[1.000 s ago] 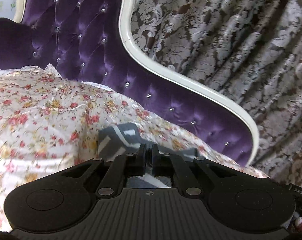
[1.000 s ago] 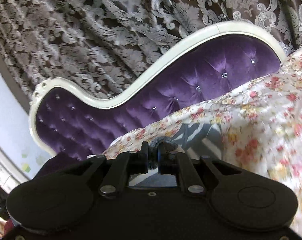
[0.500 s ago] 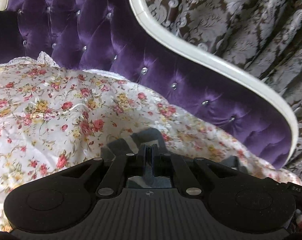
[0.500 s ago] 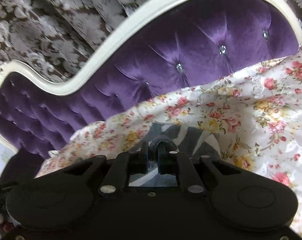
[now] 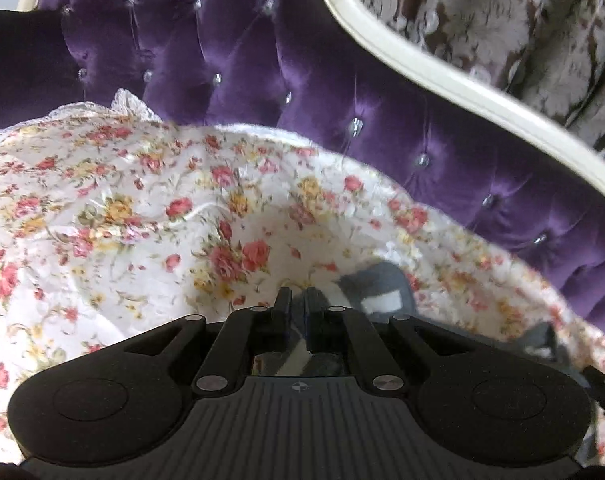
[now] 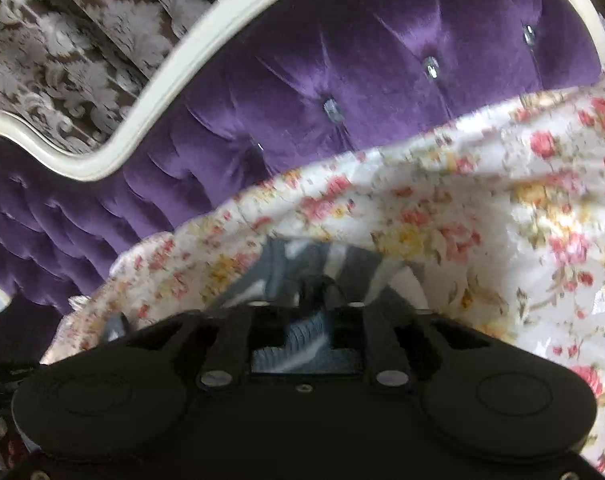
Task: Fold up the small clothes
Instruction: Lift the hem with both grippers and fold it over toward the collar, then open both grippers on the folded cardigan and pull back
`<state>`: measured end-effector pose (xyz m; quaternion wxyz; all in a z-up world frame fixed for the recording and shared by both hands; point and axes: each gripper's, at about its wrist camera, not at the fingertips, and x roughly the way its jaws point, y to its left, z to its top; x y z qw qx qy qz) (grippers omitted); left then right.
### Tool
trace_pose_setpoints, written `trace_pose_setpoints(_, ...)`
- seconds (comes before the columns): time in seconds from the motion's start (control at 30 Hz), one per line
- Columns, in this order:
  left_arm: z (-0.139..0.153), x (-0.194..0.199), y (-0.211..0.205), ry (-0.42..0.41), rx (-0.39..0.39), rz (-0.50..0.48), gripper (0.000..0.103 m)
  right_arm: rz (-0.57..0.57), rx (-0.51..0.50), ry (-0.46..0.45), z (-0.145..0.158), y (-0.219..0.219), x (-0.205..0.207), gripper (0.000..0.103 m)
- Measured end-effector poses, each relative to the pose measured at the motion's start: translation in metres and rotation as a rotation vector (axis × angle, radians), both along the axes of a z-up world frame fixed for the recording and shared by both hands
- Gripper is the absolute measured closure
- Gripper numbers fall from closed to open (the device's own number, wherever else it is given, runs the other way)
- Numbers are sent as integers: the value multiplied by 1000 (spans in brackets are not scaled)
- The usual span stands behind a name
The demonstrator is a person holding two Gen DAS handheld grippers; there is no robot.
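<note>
In the left wrist view, the left claw (image 5: 297,300) is seen with its jaws drawn together on a thin edge of the grey-and-white striped garment (image 5: 376,296), which lies low on the floral bedspread (image 5: 150,216) in front of the purple tufted headboard (image 5: 302,92). Compared with the frames of a second ago, the bedspread fills more of the view and the patterned curtain (image 5: 514,28) less, so the claw has been lowered toward the bed while the grip was kept.

In the right wrist view, the right claw (image 6: 312,292) is blurred; its jaws have just been opening, and the striped garment (image 6: 302,264) is now seen lying loose between and beyond them on the floral bedspread (image 6: 482,216) rather than pinched as before. It is judged that one fold has been laid down and that side released; the left edge has not yet been let go.
</note>
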<state>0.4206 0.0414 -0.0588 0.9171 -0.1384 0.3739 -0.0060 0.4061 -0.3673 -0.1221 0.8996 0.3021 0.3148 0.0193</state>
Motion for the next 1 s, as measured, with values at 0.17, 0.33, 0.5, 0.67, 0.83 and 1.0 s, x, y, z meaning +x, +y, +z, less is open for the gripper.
trace_pose_setpoints(0.17,34,-33,-8,-93,65,-69,75,5,-69,-92,23,-6,-21,47)
trace_pose_setpoints(0.33,38,-71,-38,-148,147,-211,71,112,-247,-110,39,18,-45,48)
trace_pose_setpoints(0.5,13,-85,-70,-139,255,-323,70,234,-371,-112,33,57,-57,48)
trace_pose_setpoints(0.67,-22,-61,-72,-57,368,-279,70,239,-519,-58,13,78,-50,49)
trace_pose_setpoints(0.83,-39,-53,-45,-44,290,-212,51,160,-551,-67,-10,67,-47,54)
trace_pose_setpoints(1.0,-42,-53,-32,-38,234,-187,37,142,-537,-73,-13,64,-43,55)
